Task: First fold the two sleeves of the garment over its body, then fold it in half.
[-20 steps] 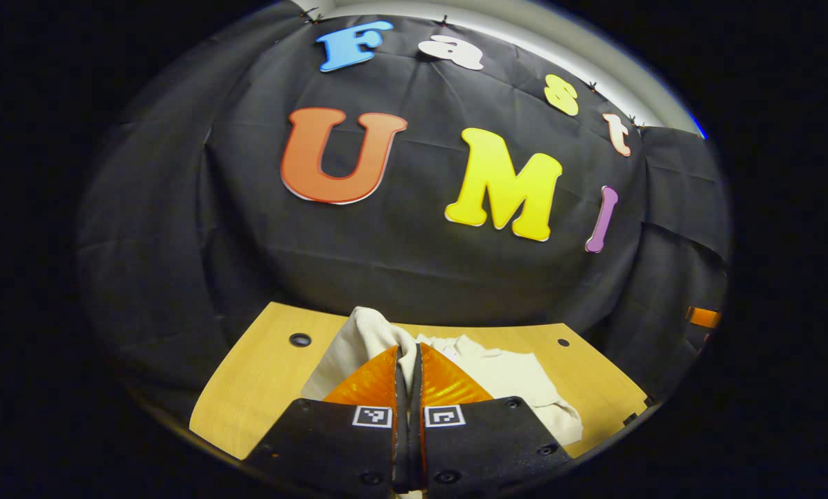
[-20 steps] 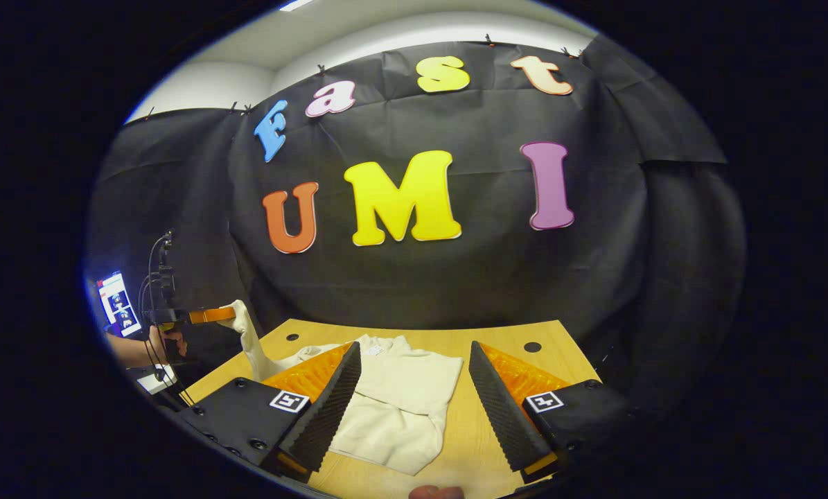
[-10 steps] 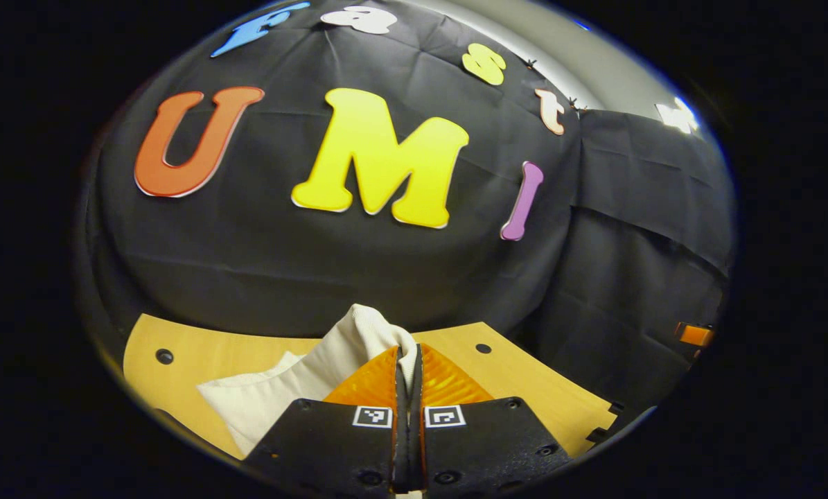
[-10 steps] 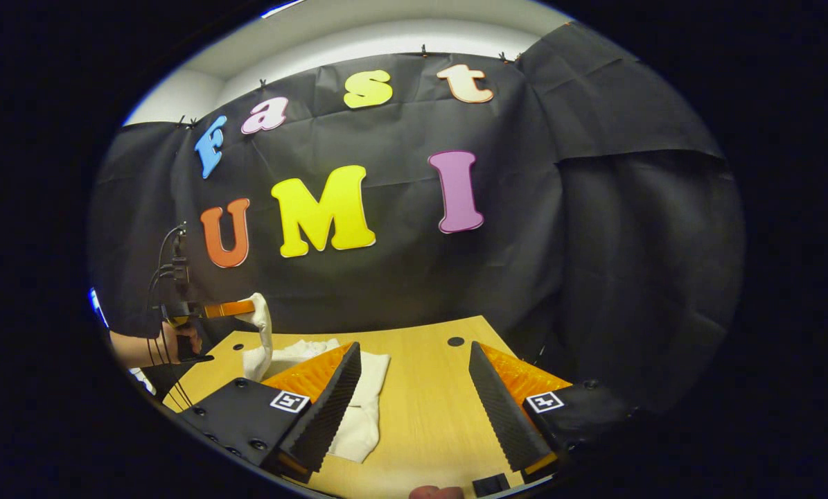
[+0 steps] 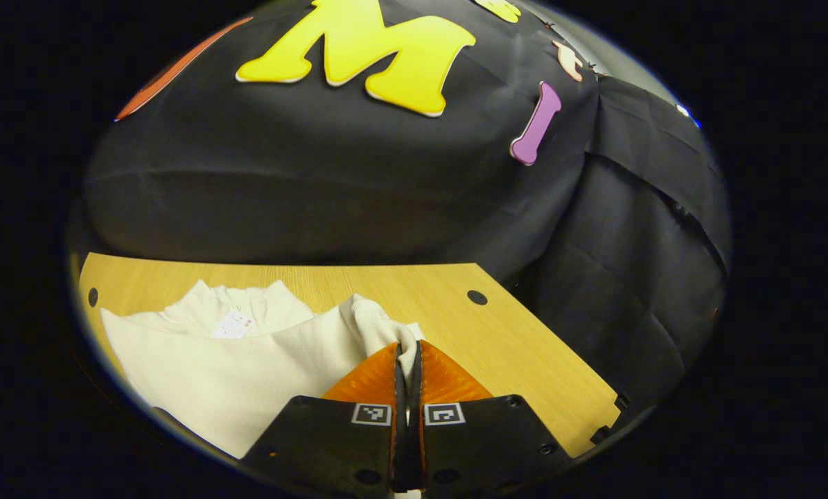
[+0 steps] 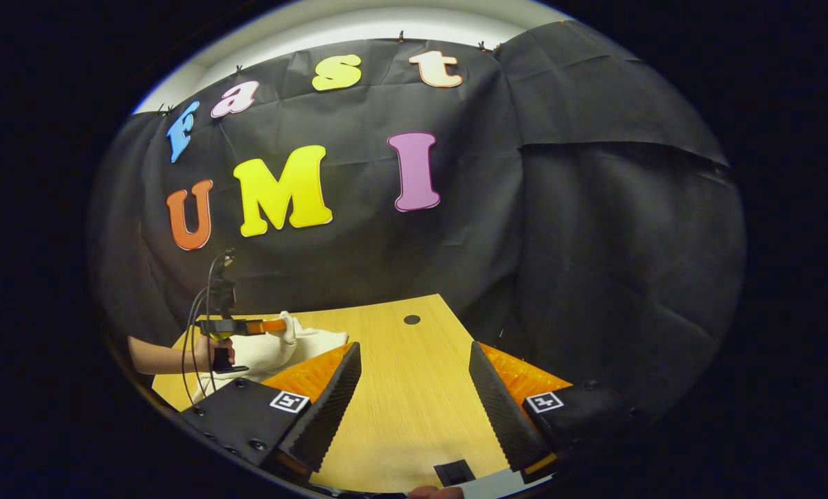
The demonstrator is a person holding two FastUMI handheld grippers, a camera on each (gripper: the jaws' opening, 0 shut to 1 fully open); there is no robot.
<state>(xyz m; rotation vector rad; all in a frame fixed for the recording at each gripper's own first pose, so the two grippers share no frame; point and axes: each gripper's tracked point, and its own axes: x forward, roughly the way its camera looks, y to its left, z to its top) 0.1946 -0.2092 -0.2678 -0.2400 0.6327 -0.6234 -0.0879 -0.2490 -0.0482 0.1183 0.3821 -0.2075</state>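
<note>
A cream garment lies on the wooden table, collar and a small label toward the far side. My left gripper is shut on its ribbed sleeve cuff, which is drawn over the body. In the right gripper view the same left gripper shows at the far left, held by a hand, with the sleeve cuff in it just above the garment. My right gripper stands open over bare table, to the right of the garment, nothing between its fingers.
The table has round holes near its far corners. Its right edge runs close to the black cloth wall. A small dark and grey object sits at the table's near edge in the right gripper view.
My left gripper carried the sleeve cuff down and over the garment's body. My right gripper swung right, away from the garment, and stayed open.
</note>
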